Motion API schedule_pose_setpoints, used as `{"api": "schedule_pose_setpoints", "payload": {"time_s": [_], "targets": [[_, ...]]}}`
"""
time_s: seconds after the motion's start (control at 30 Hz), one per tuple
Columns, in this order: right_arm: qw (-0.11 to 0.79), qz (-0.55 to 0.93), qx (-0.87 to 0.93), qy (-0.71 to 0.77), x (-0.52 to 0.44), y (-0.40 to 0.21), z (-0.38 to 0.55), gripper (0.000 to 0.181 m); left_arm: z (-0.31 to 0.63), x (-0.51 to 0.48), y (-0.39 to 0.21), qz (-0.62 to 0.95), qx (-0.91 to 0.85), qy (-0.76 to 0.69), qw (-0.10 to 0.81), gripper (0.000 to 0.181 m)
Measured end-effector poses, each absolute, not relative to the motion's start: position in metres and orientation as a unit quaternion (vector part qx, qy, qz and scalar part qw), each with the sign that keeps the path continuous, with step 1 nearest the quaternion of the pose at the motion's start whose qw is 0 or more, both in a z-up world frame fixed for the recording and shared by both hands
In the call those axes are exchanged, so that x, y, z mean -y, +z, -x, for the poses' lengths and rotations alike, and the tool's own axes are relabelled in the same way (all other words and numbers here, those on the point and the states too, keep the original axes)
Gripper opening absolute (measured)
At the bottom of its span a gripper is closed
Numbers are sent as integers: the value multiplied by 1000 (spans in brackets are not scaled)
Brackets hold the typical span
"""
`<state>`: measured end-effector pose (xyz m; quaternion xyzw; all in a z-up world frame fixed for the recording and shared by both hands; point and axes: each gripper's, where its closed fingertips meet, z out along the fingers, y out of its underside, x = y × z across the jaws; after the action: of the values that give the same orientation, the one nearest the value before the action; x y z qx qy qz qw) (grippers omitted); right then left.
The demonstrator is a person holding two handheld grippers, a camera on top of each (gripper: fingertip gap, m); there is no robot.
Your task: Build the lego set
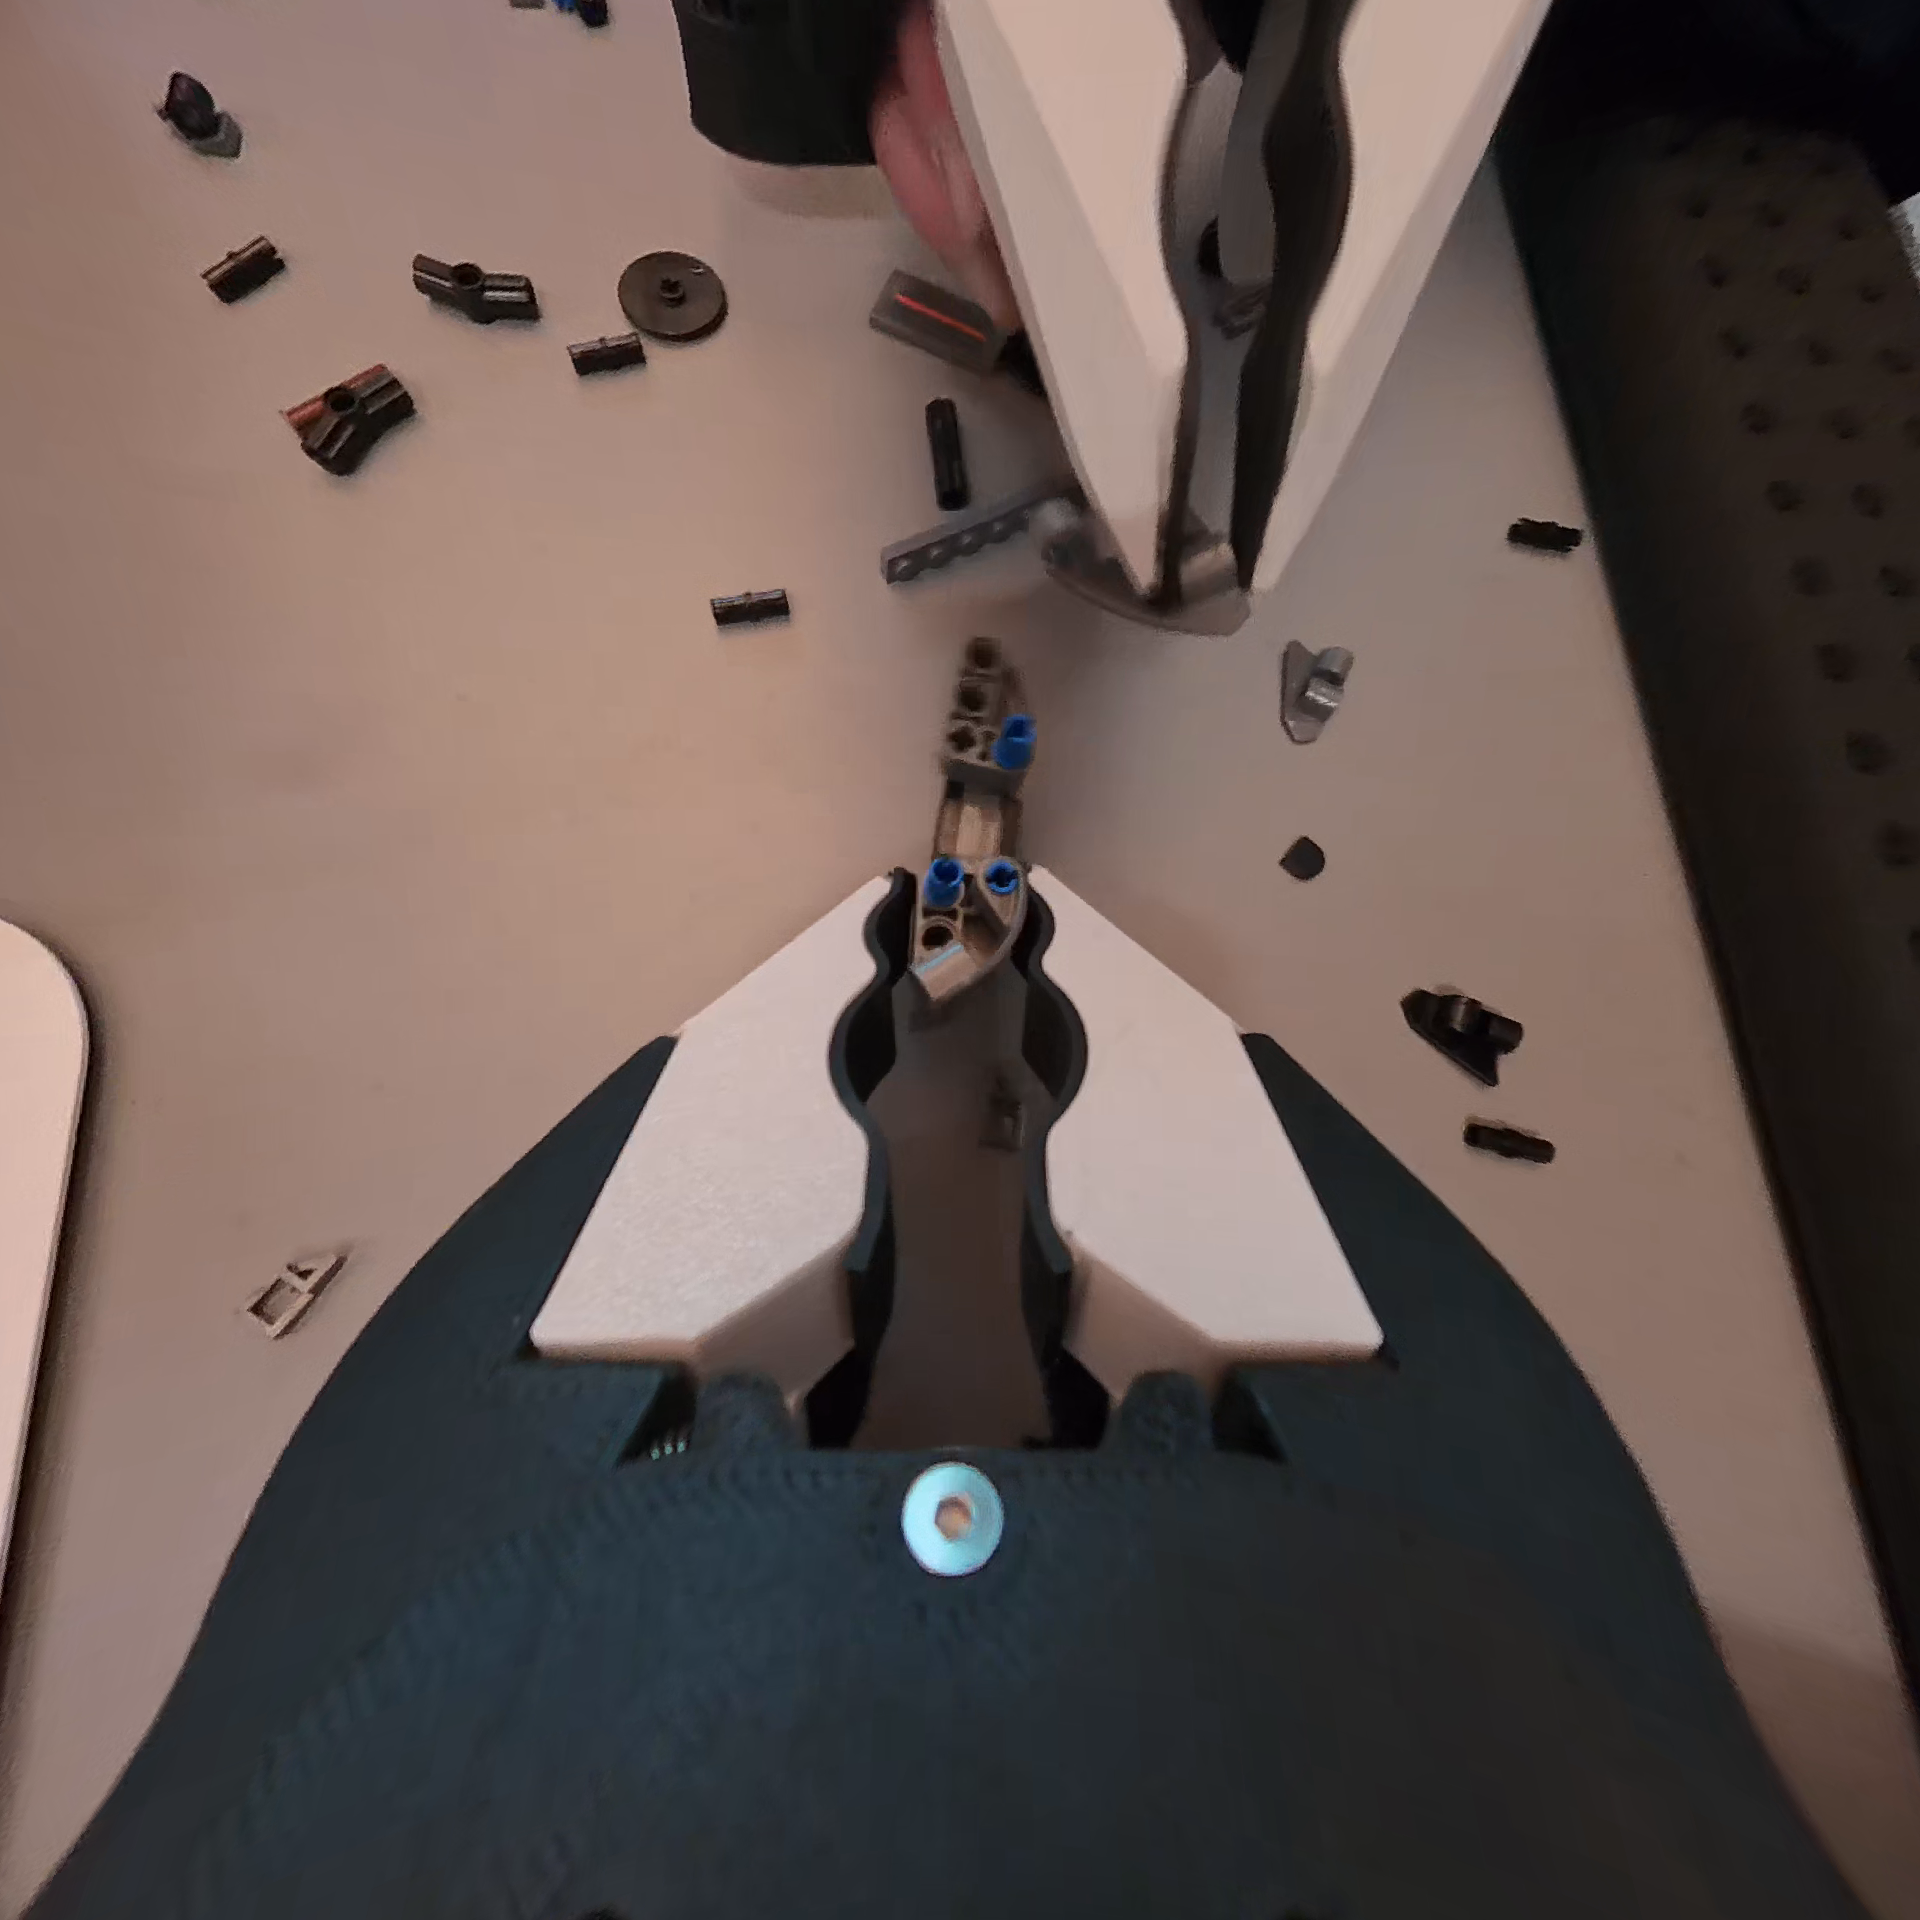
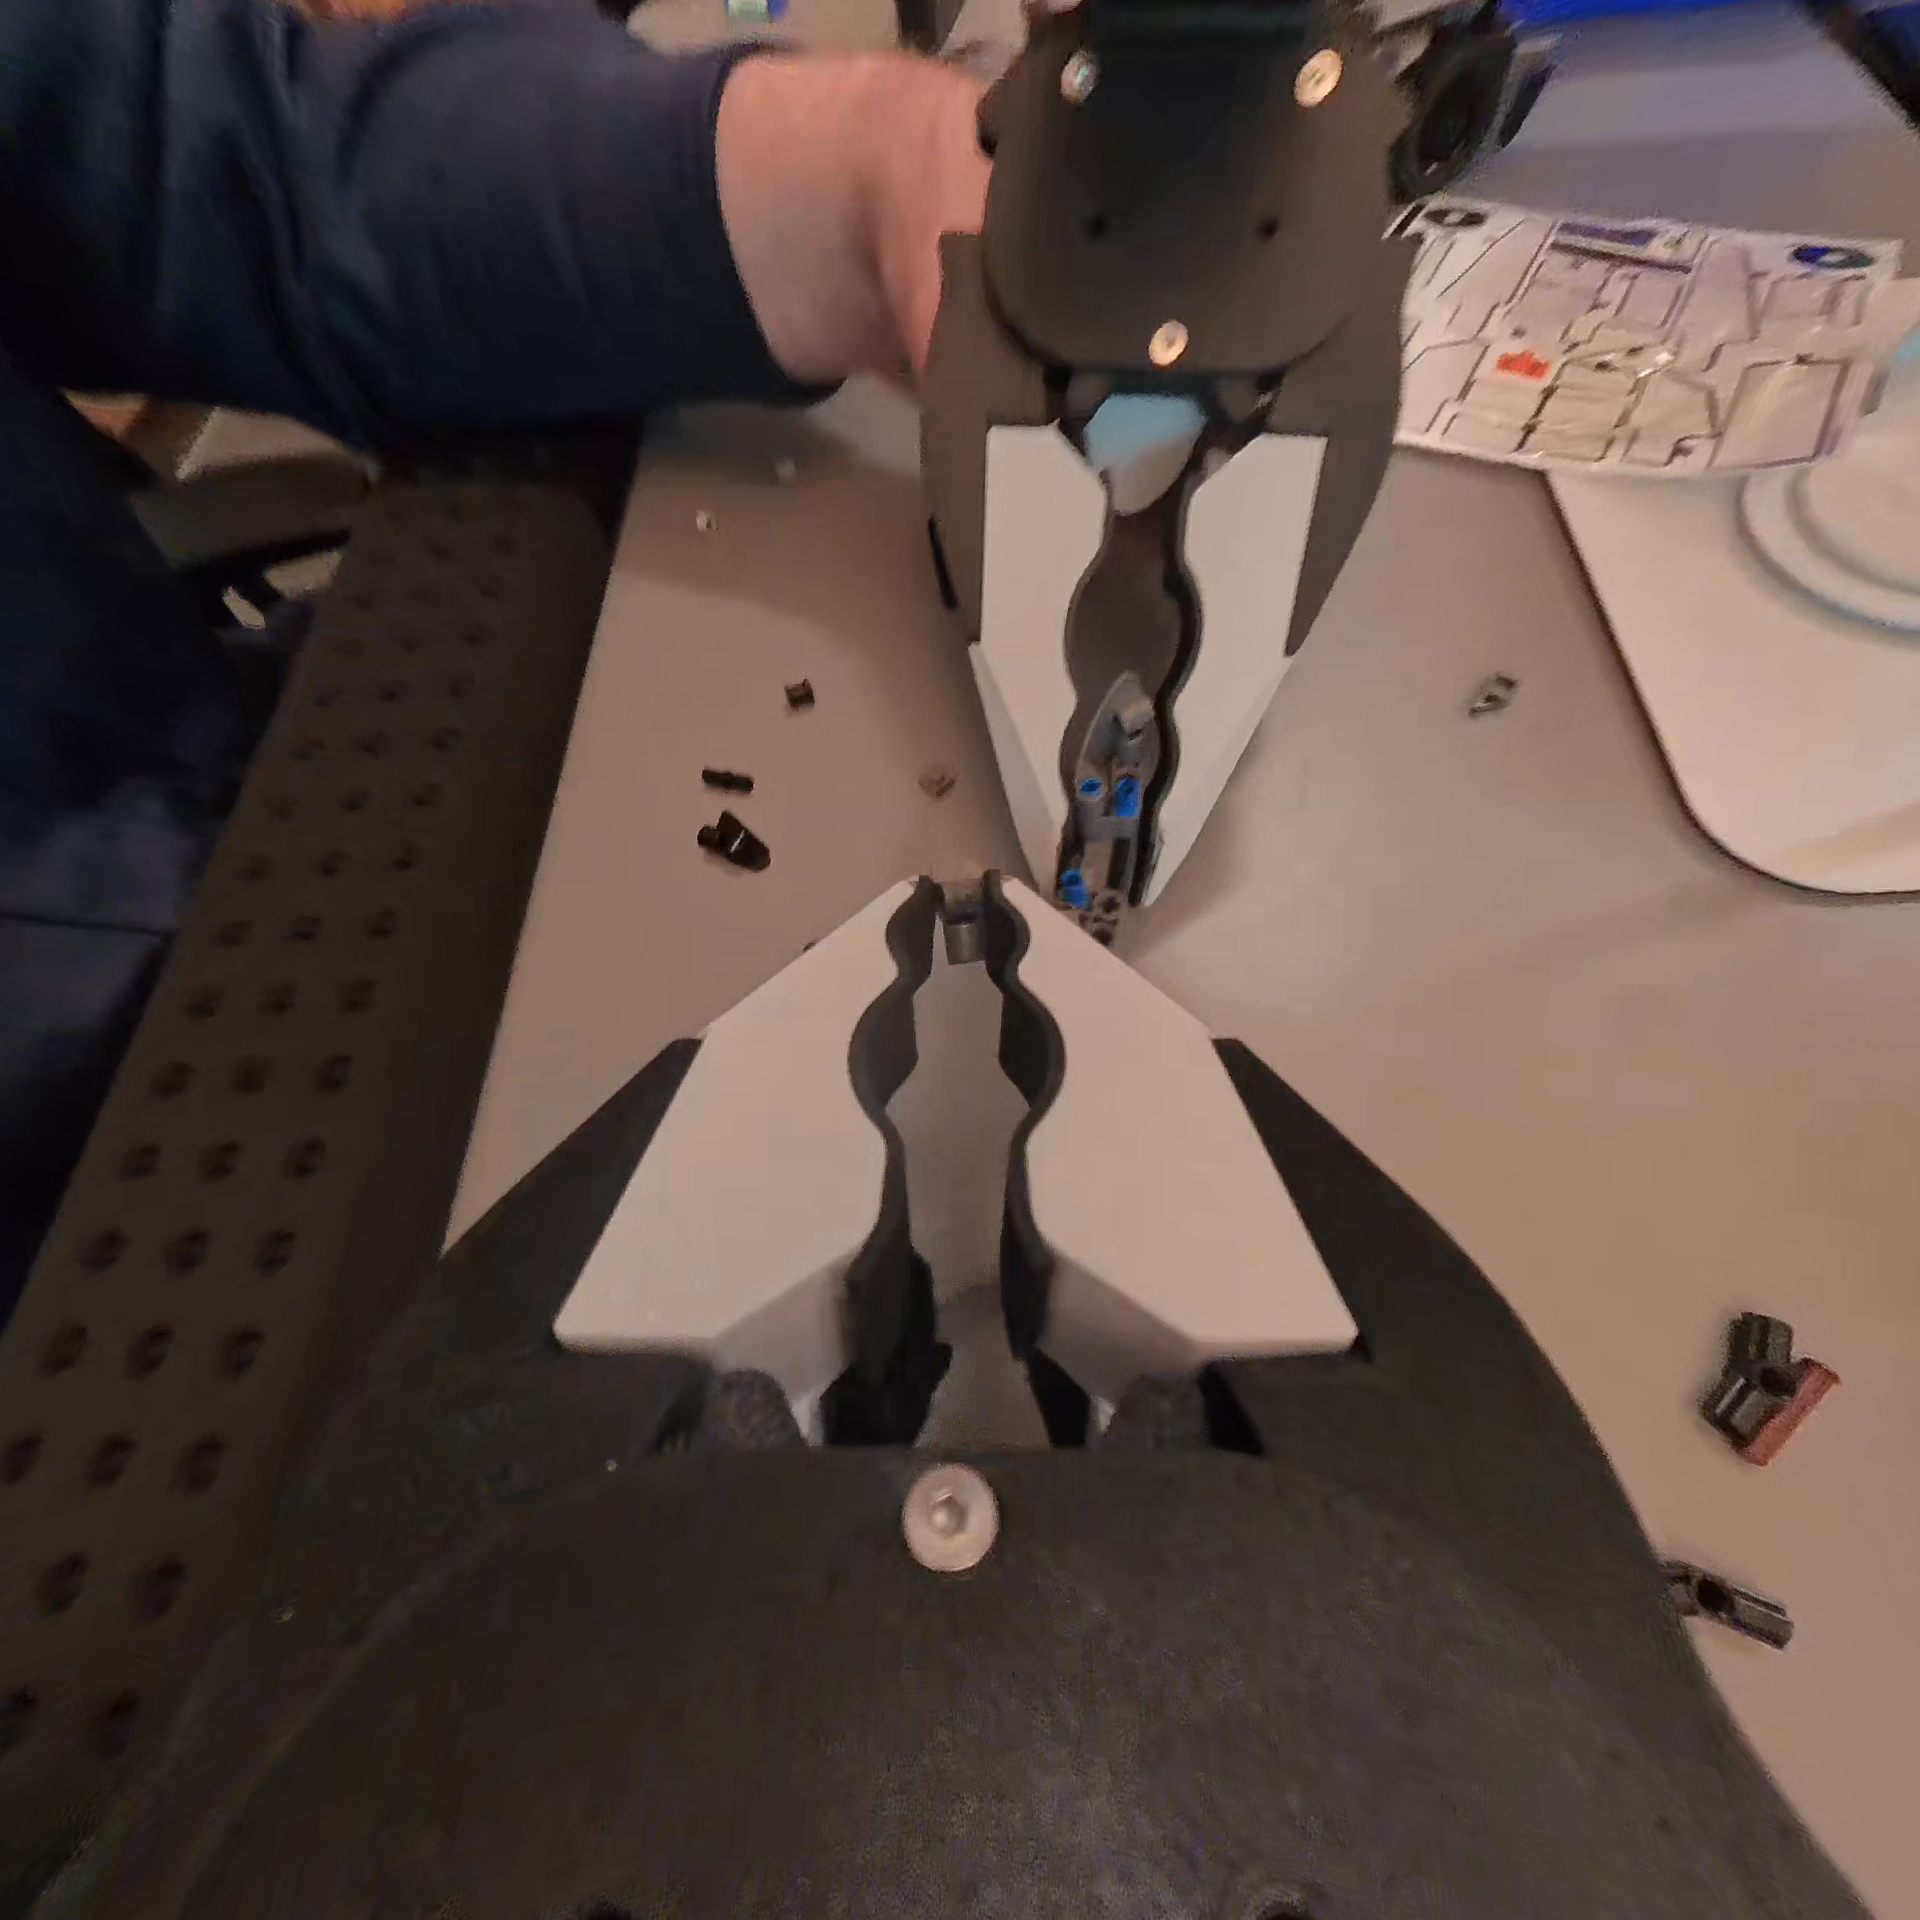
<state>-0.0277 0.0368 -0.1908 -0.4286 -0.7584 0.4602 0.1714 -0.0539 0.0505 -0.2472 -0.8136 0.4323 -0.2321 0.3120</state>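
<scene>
My left gripper [image 1: 961, 883] is shut on a long grey lego assembly [image 1: 971, 821] with blue pins [image 1: 1013, 743], which sticks out forward over the table. In the right wrist view this gripper [image 2: 1101, 894] comes down from the top with the assembly [image 2: 1107, 790] between its fingers. My right gripper [image 2: 961, 894] is shut on a small grey piece [image 2: 961, 925], a short way from the assembly's end. In the left wrist view the right gripper [image 1: 1195, 592] comes in from above with a grey curved piece [image 1: 1127, 582] at its tips.
Loose black and grey pieces lie scattered on the table: a round disc [image 1: 672, 296], connectors [image 1: 348, 416], a grey holed beam [image 1: 956, 545]. A black perforated mat [image 2: 208, 1039] runs along one side. A printed sheet [image 2: 1642, 343] and a white tray [image 2: 1766, 727] lie far right. A sleeved arm [image 2: 312, 208] holds the left gripper. Left tips to right tips: about 6 cm.
</scene>
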Motion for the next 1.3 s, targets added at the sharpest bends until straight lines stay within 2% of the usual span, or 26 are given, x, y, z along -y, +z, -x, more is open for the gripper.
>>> {"api": "schedule_pose_setpoints", "payload": {"time_s": [0.37, 0.6, 0.77, 0.97, 1.3], "targets": [[169, 447, 723, 500, -45, -190, 39, 7, 44, -58, -242, 794, -448, -217, 350, 27], [158, 453, 711, 514, -45, -192, 44, 7, 39, -62, -235, 776, -460, -201, 382, 19], [155, 452, 719, 505, -43, -196, 45, 7, 35, -66, -227, 766, -454, -204, 408, 25], [148, 451, 722, 503, -41, -197, 43, 7, 29, -64, -226, 752, -467, -202, 419, 21], [126, 452, 720, 512, -39, -196, 40, 7, 28, -65, -223, 741, -477, -188, 434, 28]]}}
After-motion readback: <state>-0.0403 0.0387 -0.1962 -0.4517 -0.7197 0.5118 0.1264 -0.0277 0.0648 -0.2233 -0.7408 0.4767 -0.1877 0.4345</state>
